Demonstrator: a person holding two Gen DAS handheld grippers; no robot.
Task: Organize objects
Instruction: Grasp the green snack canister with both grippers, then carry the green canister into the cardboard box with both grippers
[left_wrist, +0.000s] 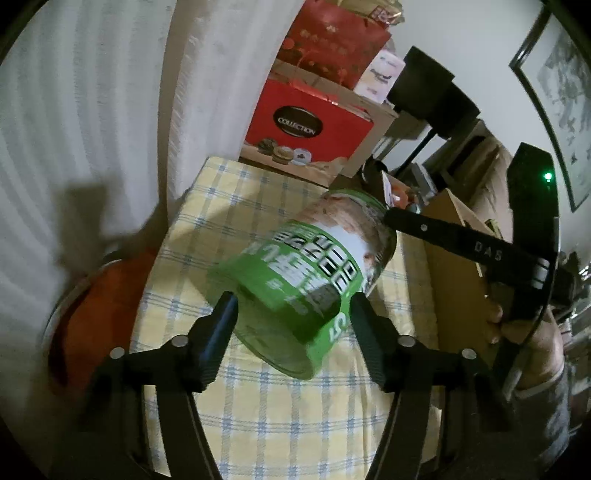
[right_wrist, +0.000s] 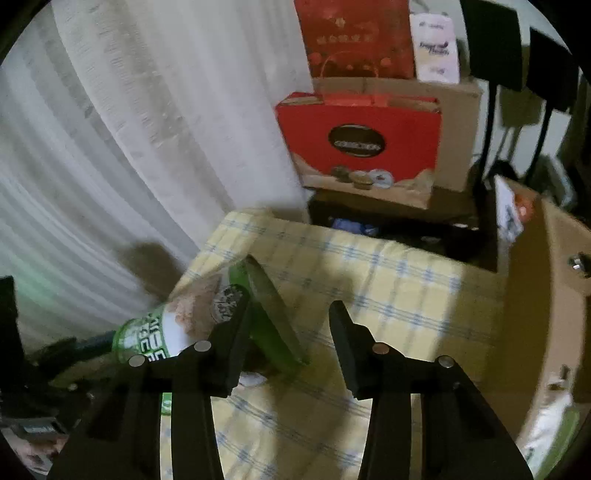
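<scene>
Evidently mid-carry: the green container (left_wrist: 306, 280) is tilted above the checked tablecloth (left_wrist: 266, 406).
Left gripper (left_wrist: 291, 317) clamps its near end, probably for moving it; right gripper (right_wrist: 288, 328), spread wide and empty, hovers just beside its far rim.

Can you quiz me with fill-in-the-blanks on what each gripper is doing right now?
1. The green canister is clamped between the fingers of the ____ gripper.
2. The right gripper has its jaws ____ with nothing between them.
3. The canister hangs tilted over a ____ checked cloth.
4. Behind the cloth stands a red bag beside a ____ box.

Missing words: left; open; yellow; cardboard
</scene>
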